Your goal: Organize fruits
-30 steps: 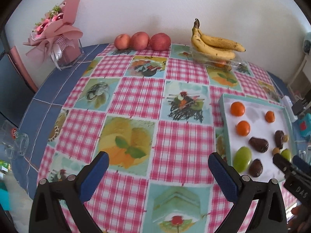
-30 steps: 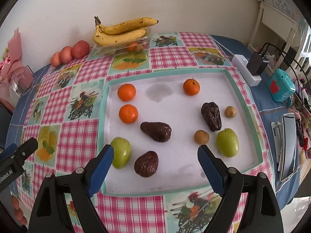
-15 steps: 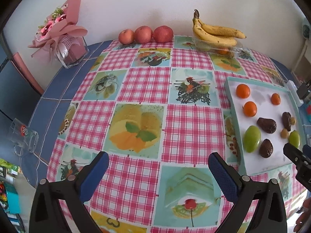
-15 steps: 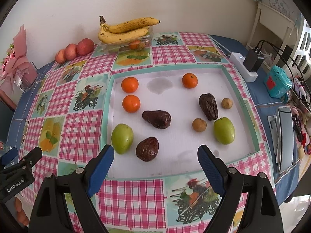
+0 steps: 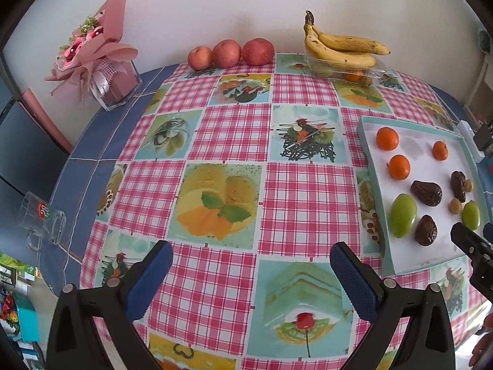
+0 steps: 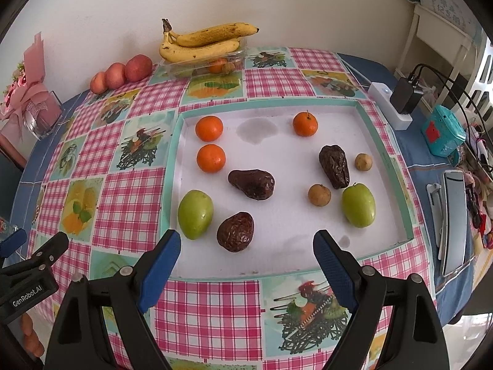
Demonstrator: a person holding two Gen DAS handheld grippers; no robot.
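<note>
A white tray with a teal rim holds three oranges, two green fruits, three dark wrinkled avocados and two small brown fruits. My right gripper is open and empty, above the tray's near edge. My left gripper is open and empty over the checked tablecloth, left of the tray. The oranges and green fruit show there too.
Bananas on a clear box and three red apples lie at the table's back. A pink bouquet stands back left, a glass mug at left. A power strip with charger, teal box and other items lie right.
Both grippers have pulled back and risen from the table, so more of the table and tray shows. Jaws stayed open. No fruit moved.
</note>
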